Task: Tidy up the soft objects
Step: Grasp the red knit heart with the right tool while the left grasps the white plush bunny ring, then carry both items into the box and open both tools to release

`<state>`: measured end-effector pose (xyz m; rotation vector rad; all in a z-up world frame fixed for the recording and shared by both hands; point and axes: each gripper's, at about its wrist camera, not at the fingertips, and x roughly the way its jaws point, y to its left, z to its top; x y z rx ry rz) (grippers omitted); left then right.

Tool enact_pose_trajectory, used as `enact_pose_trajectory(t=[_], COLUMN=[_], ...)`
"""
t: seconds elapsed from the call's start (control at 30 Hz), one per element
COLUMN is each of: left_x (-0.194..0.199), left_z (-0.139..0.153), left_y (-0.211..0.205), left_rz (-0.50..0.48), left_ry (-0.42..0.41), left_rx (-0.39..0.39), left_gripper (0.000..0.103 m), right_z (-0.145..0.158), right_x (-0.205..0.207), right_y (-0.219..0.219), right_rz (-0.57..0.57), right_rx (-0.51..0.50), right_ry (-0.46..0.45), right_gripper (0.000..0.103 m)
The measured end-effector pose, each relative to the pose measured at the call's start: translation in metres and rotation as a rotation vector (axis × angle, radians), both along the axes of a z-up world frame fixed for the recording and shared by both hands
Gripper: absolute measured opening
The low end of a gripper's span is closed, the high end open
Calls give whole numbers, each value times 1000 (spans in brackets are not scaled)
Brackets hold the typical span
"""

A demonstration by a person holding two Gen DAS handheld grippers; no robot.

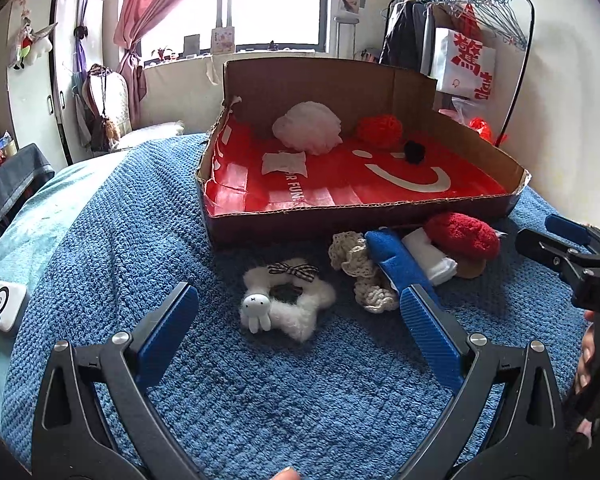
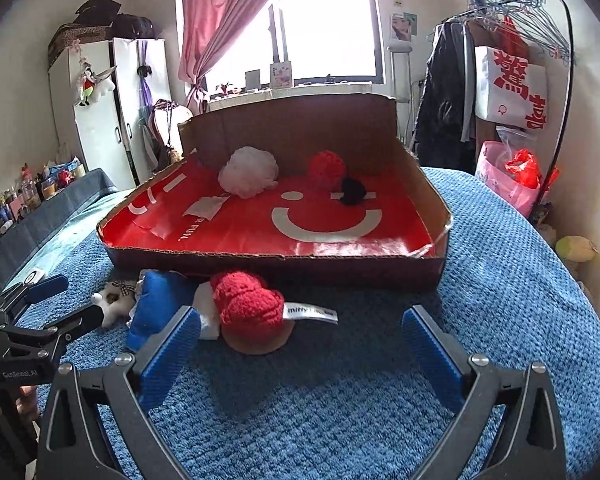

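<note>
A cardboard box (image 1: pixel 404 210) with a red smiley floor stands on the blue blanket and holds a white pompom (image 1: pixel 308 128), a red yarn ball (image 1: pixel 379 130) and a small black puff (image 1: pixel 415 151). In front of it lie a white fluffy ring with a bunny (image 1: pixel 286 304), a cream crochet piece (image 1: pixel 360 276), a blue pouch (image 1: pixel 396 260) and a red knitted plush (image 1: pixel 462 236). My left gripper (image 1: pixel 300 304) is open just before the ring. My right gripper (image 2: pixel 302 322) is open, the red plush (image 2: pixel 248 304) by its left finger.
A white box-shaped device (image 1: pixel 3 306) lies on the bed's left side. A clothes rack (image 2: pixel 500 80) with hangers and bags stands at the right, a white wardrobe (image 2: pixel 112 108) at the left, a window behind. The other gripper shows at each view's edge.
</note>
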<state>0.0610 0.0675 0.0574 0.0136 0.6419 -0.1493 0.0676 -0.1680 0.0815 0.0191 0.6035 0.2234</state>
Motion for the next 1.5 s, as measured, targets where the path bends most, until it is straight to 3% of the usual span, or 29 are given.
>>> enact_pose_trajectory(t=[0.17,0.27,0.37,0.43,0.47,0.5,0.6,1.03,1.5], left_x=[19,30,37,44,47,49,48,30,26], left_z=[-6,-12,-17,-23,-25,-28,-27,6,22], left_y=[9,10,9,7,7,7,5,-3,-23], left_rz=[-12,-39,-63,-89,-103,-123,-140,-179,-228], left_ry=[64,106,133,170,185,206,196,111,75], left_rx=[32,53,81,88,79,64,61,1,-17], left_gripper=[102,95,79,58,58,57,52,51,51], right_z=[-1,-7,-17,-23,-25,-27,-24,13,26], right_x=[30,47,62,69,71,73,68,28,17], right_y=[14,21,25,26,26,27,29,-4,-33], right_rz=[86,117,144,165,186,211,241,196,130], right_rx=[-23,-33,-24,-10,4,19,32,123,162], right_ry=[62,114,177,213,232,247,231,119,84], right_gripper=[103,100,88,72,68,55,47,45,45])
